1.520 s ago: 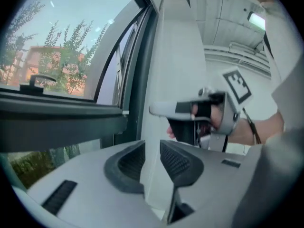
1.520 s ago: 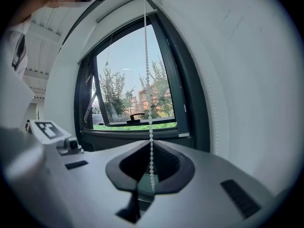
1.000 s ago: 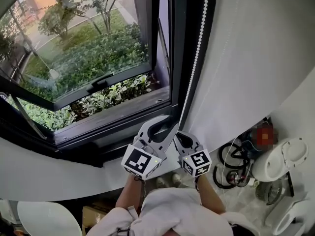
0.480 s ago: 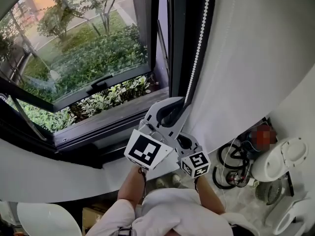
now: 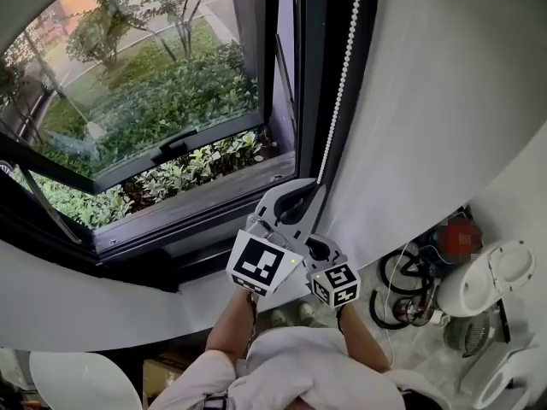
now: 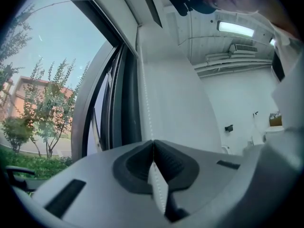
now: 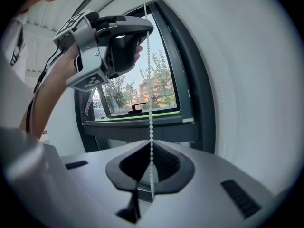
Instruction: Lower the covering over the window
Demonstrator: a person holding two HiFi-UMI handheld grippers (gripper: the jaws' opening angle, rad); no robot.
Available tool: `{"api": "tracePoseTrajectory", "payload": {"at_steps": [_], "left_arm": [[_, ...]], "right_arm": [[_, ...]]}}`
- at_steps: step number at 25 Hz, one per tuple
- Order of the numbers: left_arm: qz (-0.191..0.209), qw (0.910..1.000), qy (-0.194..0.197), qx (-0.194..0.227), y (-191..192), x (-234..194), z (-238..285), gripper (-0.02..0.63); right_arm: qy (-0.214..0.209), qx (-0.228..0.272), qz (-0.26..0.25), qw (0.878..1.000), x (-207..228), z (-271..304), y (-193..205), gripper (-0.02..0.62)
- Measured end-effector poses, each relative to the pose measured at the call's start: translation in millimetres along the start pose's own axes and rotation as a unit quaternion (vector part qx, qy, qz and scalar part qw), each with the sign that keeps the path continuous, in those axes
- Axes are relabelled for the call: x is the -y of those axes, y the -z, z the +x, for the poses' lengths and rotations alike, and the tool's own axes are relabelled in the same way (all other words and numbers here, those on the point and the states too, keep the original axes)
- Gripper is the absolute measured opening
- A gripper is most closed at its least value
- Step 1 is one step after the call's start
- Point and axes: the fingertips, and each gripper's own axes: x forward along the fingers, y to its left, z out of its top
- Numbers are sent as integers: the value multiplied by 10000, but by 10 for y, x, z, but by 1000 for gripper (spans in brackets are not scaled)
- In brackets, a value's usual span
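Observation:
A white bead chain (image 5: 342,67) hangs down the dark window frame (image 5: 308,75), right of the open window (image 5: 154,101). My left gripper (image 5: 316,188) is the upper one. Its jaws have just been closing and now stand shut on the bead chain (image 6: 145,103), which runs up from between them. My right gripper (image 5: 317,246) sits just below it, partly hidden behind it, and is shut on the same bead chain (image 7: 150,103). The right gripper view shows the left gripper (image 7: 142,30) pinching the chain higher up. No blind fabric shows over the glass.
A white wall (image 5: 444,84) curves away right of the frame. Black cables (image 5: 406,293) and white appliances (image 5: 487,280) lie on the floor at the lower right. A white sill (image 5: 85,301) runs below the window, and a dark handle (image 5: 175,139) sits on the sash.
My left gripper has risen along the chain, away from the right gripper, and its open jaws have shut on the chain. The right gripper has stayed put.

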Motion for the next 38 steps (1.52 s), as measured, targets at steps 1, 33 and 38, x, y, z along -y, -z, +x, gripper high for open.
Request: {"api": "tracePoseTrajectory", "payload": {"at_steps": [1, 33, 38], "left_arm": [[-23, 10000, -10, -37, 47, 1, -5, 15], [-705, 9907, -16, -1166, 1432, 192, -146, 15], [-808, 9879, -51, -1323, 1655, 237, -202, 15]], "right_arm": [[-7, -53, 10, 10000, 2, 17, 44, 6], [54, -1632, 353, 9860, 136, 240, 1361, 8], [42, -1874, 399, 9815, 126, 226, 1595, 8]]}}
